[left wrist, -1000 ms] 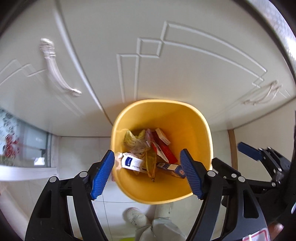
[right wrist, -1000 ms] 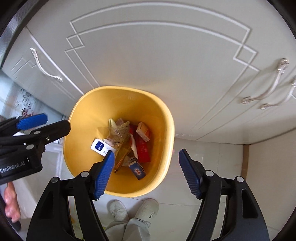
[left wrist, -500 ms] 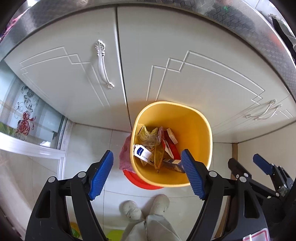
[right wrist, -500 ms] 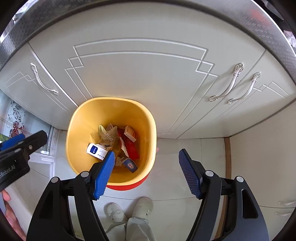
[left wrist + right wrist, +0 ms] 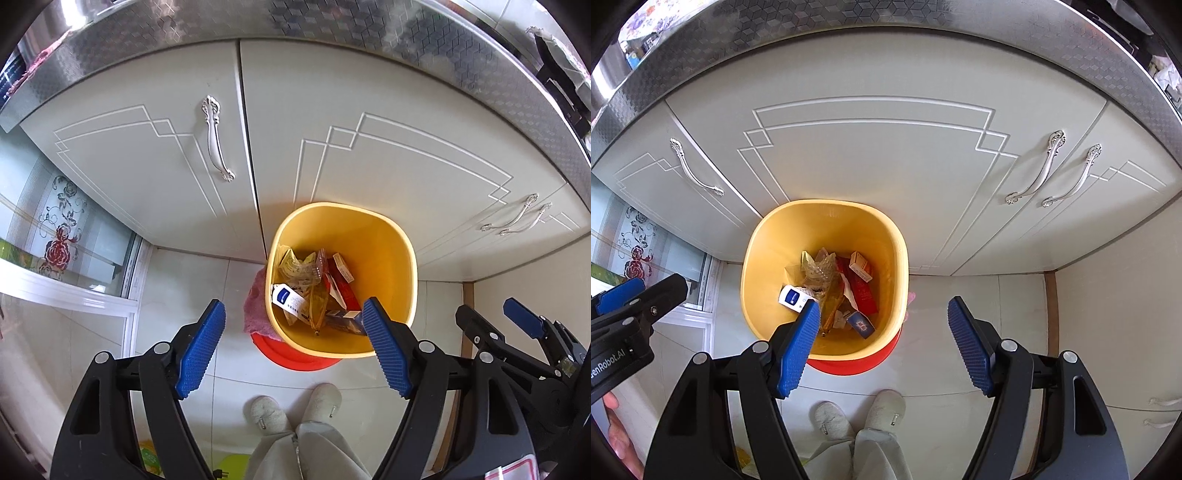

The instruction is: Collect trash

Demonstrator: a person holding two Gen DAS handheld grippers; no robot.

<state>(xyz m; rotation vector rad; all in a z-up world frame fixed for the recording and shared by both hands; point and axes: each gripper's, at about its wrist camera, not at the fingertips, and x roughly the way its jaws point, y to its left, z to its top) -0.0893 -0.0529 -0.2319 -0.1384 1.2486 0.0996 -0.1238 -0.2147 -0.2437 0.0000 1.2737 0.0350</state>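
Two grippers hang above a yellow bin point(image 5: 341, 280) that stands on the floor against the white cabinet doors point(image 5: 388, 155). The left gripper point(image 5: 293, 350) is released, with nothing between its blue pads. The right gripper point(image 5: 882, 345) is likewise spread wide and empty. Both point steeply down.

The trash lies inside the bin: a white-and-blue carton point(image 5: 792, 297), a red pack point(image 5: 862, 291), a small blue box point(image 5: 860, 323) and crumpled clear wrappers point(image 5: 818, 271), piled toward the near wall. No loose trash shows on the floor tiles in either view.

Seen from the left gripper, the bin sits ahead and to the right, its near rim behind the right-hand pad. Seen from the right gripper, it sits ahead and to the left, behind the left-hand pad. The bin therefore lies between the two hands, neither plainly nearer. A red base point(image 5: 291, 352) and a pink cloth point(image 5: 255, 302) show under and beside the bin. The collecting step appears complete.
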